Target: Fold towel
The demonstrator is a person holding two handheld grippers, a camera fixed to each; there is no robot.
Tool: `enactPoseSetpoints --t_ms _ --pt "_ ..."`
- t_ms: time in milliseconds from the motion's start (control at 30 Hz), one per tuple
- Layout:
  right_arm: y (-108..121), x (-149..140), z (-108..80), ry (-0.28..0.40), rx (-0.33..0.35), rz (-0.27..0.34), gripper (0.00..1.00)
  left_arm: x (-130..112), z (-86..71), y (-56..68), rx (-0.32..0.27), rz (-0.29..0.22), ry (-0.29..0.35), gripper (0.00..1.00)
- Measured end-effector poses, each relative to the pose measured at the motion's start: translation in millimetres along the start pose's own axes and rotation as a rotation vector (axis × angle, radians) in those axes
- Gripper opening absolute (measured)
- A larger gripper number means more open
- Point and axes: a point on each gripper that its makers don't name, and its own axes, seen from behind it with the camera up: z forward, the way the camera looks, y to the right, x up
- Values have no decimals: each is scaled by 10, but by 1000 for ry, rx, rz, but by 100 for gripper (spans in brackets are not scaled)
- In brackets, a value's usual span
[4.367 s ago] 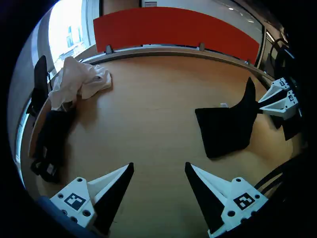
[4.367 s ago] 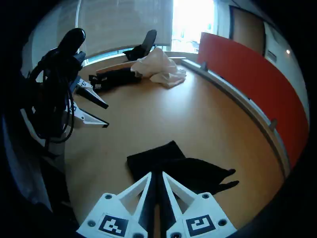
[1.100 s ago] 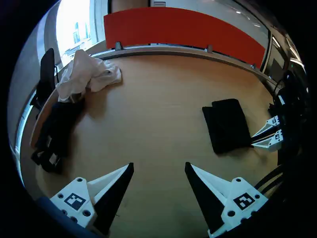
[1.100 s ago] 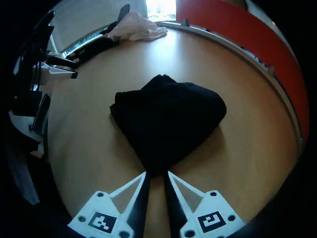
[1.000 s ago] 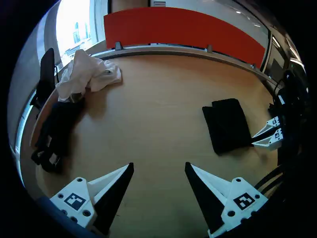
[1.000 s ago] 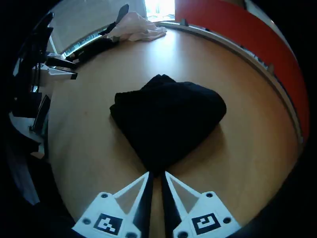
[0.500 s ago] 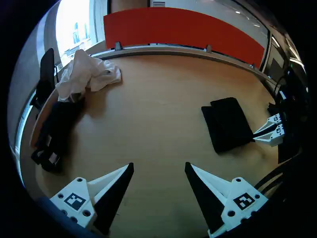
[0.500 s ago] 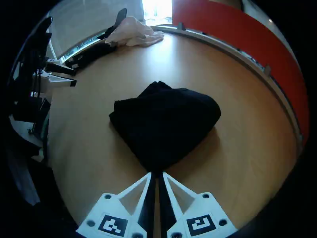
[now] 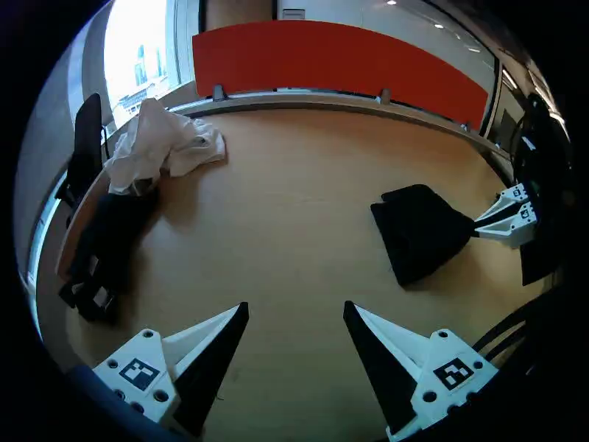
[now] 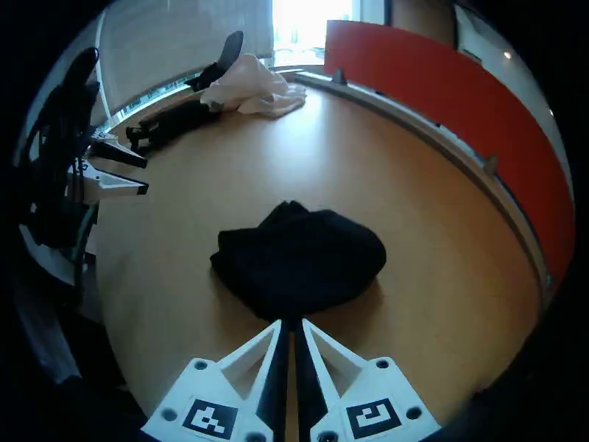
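Right gripper view: right gripper (image 10: 293, 325) jaws clamp near edge of black towel (image 10: 302, 258) on wooden table (image 10: 434, 243); left gripper (image 9: 294, 308) jaws spread wide.

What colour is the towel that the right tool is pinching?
Plain black, with no pattern. The towel shows best in the right gripper view.

A curved, light wooden table (image 9: 287, 191) spreads out in the left gripper view. A red partition (image 9: 331, 59) lines its far edge at 12 o'clock. Daylight pours through a window (image 9: 136, 62) at 11 o'clock, above a dark office chair (image 9: 82, 140) at 10 o'clock. Small ceiling lights (image 9: 439, 26) glow at 1 o'clock.
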Motion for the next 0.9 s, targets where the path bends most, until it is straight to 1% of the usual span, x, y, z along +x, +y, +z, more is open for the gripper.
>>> enactPoseSetpoints --t_ms 333,467,667,900 --pt "182 692 -267 100 -55 -52 4 141 -102 -7 -4 10 42 96" --pt "241 923 -397 136 -78 -70 4 177 -144 -7 -7 15 54 96" --pt "344 1104 -581 171 -111 -74 4 217 -191 5 -14 20 68 96" --pt "484 1101 -725 176 -139 -64 4 244 -210 34 -23 28 75 96"
